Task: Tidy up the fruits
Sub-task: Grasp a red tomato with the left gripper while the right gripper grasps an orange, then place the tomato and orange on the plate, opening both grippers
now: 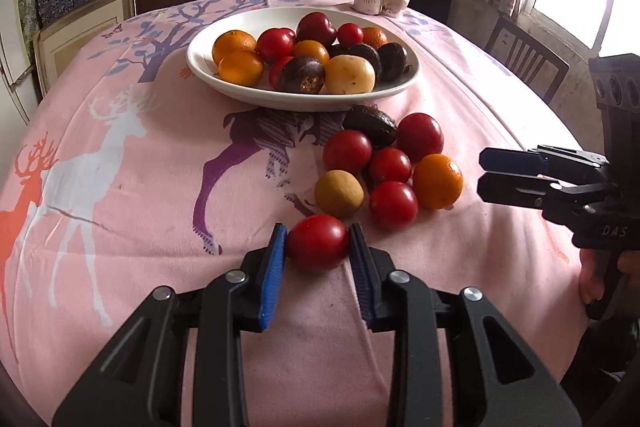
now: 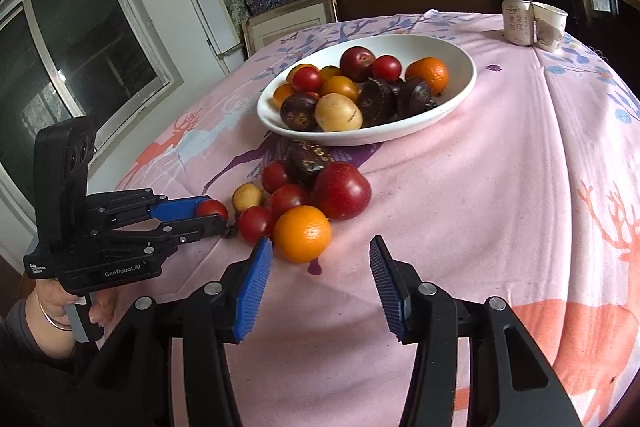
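left tool (image 1: 317, 242): clamped on red tomato (image 1: 318, 242); over-squeeze bursts it.
right tool (image 2: 321, 253): apart, empty; your approach may roll orange (image 2: 303, 233) off desk (image 2: 500, 187).

Pink deer-patterned tablecloth (image 1: 140, 187), white bowl (image 1: 208, 67), red tomato (image 1: 317, 242) between blue-padded claw (image 1: 317, 247).

Pink-clothed table (image 1: 140, 187): bowl (image 1: 224, 83), loose fruits (image 1: 390, 167).
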